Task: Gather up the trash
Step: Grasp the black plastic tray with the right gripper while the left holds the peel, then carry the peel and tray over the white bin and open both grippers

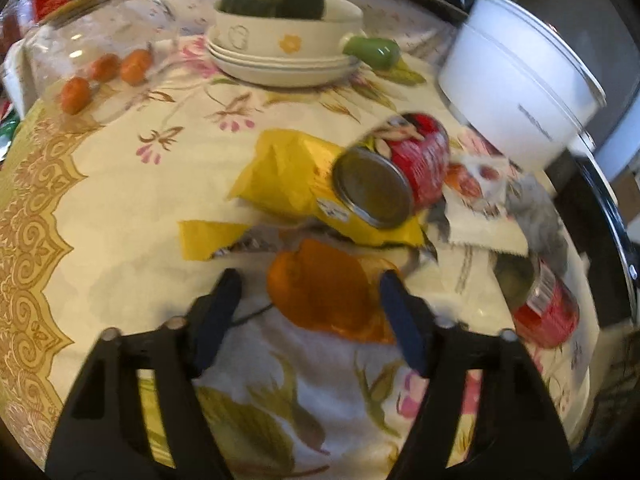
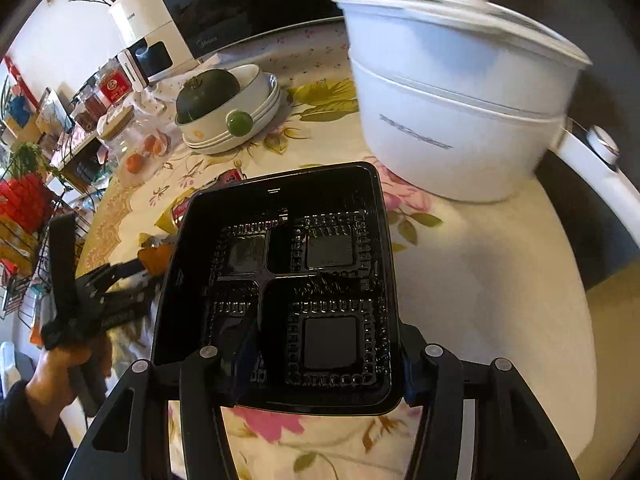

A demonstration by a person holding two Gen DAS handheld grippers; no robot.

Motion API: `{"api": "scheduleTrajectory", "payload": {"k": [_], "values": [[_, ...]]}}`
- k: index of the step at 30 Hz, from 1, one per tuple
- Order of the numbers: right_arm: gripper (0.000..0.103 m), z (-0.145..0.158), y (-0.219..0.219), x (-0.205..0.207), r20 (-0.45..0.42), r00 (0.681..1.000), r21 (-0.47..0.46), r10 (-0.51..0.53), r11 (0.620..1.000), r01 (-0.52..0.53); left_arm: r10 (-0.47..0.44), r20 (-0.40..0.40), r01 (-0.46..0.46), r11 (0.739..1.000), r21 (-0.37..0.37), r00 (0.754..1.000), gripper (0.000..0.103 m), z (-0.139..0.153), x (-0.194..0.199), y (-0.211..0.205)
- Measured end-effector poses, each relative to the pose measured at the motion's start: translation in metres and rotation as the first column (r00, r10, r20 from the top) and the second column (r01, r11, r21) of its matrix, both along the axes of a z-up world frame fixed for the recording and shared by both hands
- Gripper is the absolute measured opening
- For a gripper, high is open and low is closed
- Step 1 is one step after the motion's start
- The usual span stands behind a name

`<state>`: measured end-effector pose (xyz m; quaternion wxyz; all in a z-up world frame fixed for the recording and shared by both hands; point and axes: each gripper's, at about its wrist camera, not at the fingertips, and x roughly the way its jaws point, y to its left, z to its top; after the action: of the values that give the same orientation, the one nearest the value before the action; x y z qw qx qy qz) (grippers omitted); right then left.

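Floral tablecloth (image 1: 120,208) below, my right tongs (image 2: 320,364) clamp the black tray (image 2: 276,288); my left tongs (image 1: 310,300), apart, should straddle the orange peel (image 1: 328,292) squarely before closing.

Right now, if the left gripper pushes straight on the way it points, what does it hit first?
Most likely the orange wrapper, which lies between the open fingers of the left gripper. Beyond it lie the yellow bag and the red can. Depth is hard to judge.

The black appliance (image 2: 208,8) reads "Midea"; lettering on the white pot (image 2: 452,92) is too blurred.
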<state>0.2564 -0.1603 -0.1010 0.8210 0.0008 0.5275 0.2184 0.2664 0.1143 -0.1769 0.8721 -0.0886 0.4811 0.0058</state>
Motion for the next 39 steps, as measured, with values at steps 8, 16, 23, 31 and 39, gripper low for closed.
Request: {"api": "scheduleTrajectory", "payload": {"k": [8, 16, 23, 31, 39], "values": [[0.056, 0.013, -0.029, -0.042, 0.01, 1.0, -0.032, -0.028, 0.999, 0.028, -0.05, -0.011, 0.05, 0.999, 0.019, 0.999, 0.028, 0.002, -0.002, -0.009], [0.056, 0.028, -0.062, -0.087, 0.028, 0.995, -0.038, -0.096, 0.995, 0.097, -0.157, 0.004, 0.156, 0.984, 0.081, 0.988, 0.027, 0.035, -0.03, -0.025], [0.056, 0.036, -0.086, -0.127, 0.038, 0.986, -0.034, -0.16, 0.986, 0.161, -0.224, 0.065, 0.218, 0.972, 0.081, 0.972, 0.027, 0.074, -0.068, -0.037], [0.056, 0.026, -0.127, -0.168, 0.006, 0.975, -0.03, -0.222, 0.975, 0.222, -0.356, 0.091, 0.354, 0.935, 0.037, 0.93, 0.027, 0.089, -0.089, -0.093], [0.056, 0.007, -0.196, -0.2, -0.04, 0.941, -0.071, -0.335, 0.941, 0.332, -0.588, 0.075, 0.581, 0.808, 0.099, 0.805, 0.027, 0.082, -0.117, -0.201]]}}
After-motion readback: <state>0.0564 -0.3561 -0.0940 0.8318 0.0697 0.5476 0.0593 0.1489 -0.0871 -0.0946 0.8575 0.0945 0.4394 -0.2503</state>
